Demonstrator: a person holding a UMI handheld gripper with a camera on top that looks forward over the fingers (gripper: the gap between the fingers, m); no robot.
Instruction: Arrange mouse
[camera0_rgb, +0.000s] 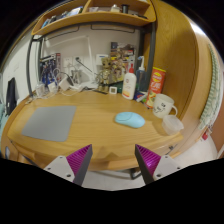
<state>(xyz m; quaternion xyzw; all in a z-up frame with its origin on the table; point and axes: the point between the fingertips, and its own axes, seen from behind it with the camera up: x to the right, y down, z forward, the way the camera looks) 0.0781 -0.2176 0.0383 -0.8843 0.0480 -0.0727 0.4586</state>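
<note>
Hovering above the near edge of the rounded wooden worktop (95, 135), the two-finger gripper (113, 160) points forward with its magenta-padded fingers (78, 160) spread apart and nothing between them. Ahead of the fingers, toward the worktop's right side, lies the pale blue computer mouse (129, 119), while a flat grey rectangular mouse mat (49, 123) sits well apart from it on the left, bare wood lying between the two. Farther on, a white ceramic mug (163, 105) stands near the right edge, its contents unseen, and a white squeeze bottle (129, 83) and an orange carton (156, 80) stand along the back edge.
</note>
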